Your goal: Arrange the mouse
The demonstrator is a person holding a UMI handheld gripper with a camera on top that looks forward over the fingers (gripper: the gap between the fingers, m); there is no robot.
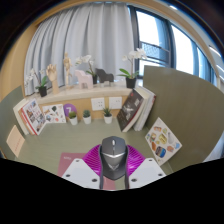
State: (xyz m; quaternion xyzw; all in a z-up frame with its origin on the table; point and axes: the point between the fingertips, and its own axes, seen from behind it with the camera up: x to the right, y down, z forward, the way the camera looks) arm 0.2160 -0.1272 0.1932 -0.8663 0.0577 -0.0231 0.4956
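**Mouse clamped in hand-held gripper above surface**

Closed on a grey and black computer mouse (pixel 113 152): hand-held gripper (pixel 113 170), both fingers (pixel 82 172) pressing the flanks, magenta pads hugging either side. Mouse nose pointing forward, scroll wheel visible on top, body sitting right between the fingers and not on anything else that can be seen.

Just below and left of the fingers, a pink mat (pixel 70 160) lying flat on the olive-green surface (pixel 100 140). To the right, near the fingers, an open picture book (pixel 163 140) lying at an angle. Further ahead, a dark book (pixel 135 108) leaning upright, tilted slightly. Left of that, a row of small potted plants (pixel 85 116) and white cards standing along a low curved shelf (pixel 95 100), with a purple round object (pixel 69 110) among them. At far left, more illustrated books (pixel 35 116) propped upright.

On top of the shelf, white orchids (pixel 132 60) in pots and a dark-leaved plant (pixel 41 85). Behind everything, pale curtains (pixel 85 35) and a window (pixel 160 40) with daylight coming through.
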